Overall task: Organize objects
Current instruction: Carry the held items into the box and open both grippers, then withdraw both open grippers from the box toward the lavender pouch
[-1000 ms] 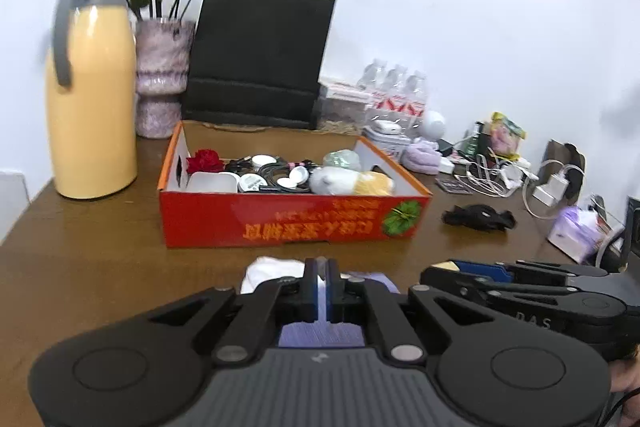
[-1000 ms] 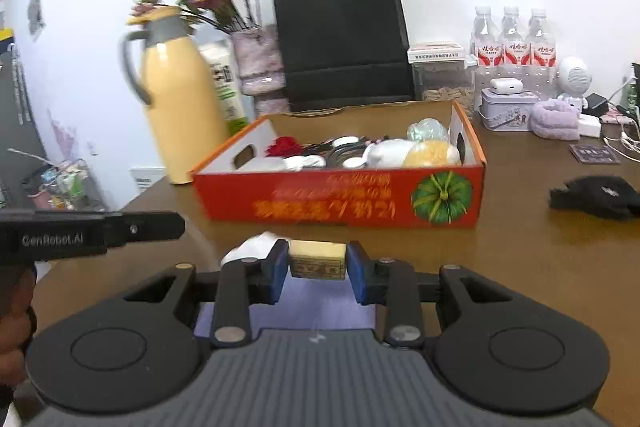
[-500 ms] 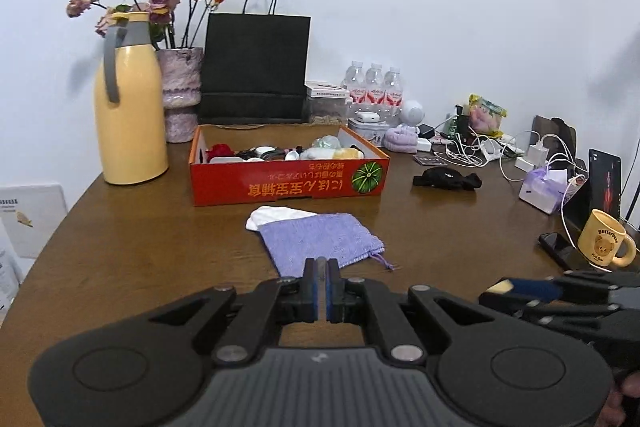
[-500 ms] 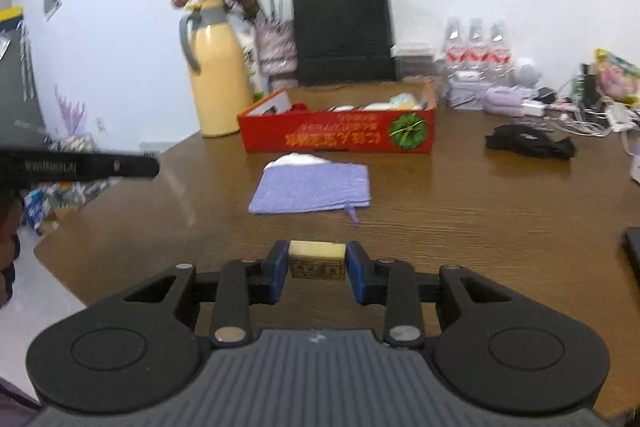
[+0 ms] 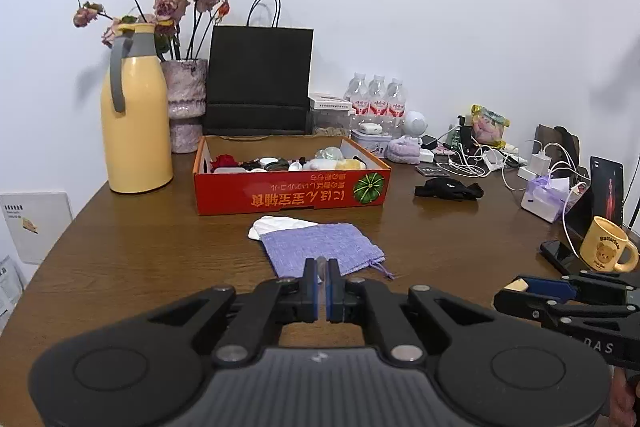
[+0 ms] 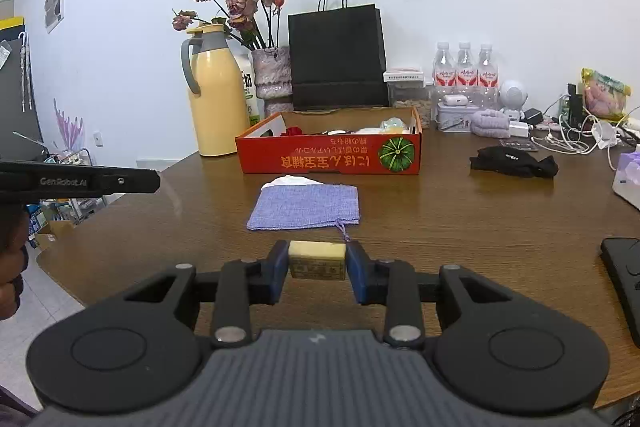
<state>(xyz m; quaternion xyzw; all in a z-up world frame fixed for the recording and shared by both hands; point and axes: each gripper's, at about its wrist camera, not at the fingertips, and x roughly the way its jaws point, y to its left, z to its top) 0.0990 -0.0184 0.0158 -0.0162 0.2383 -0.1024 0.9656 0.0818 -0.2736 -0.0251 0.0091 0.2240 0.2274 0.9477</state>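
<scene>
Both tools have drawn back from the red box (image 6: 328, 153). Our right tool (image 6: 317, 261) grips a yellow block (image 6: 317, 259); our left tool (image 5: 321, 289) is closed, empty. We see the purple pouch (image 6: 306, 207) at twelve o'clock, long axis crosswise, nearer our right.

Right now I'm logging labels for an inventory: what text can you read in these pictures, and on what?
"GenRobot.AI": side of the left gripper.
"DAS": partial letters on the right gripper.
Red box: a line of yellow characters, upside down, not readable.
Mug: small print above a bear, too blurred.
Bottles, held block, carton: labels too small.
</scene>
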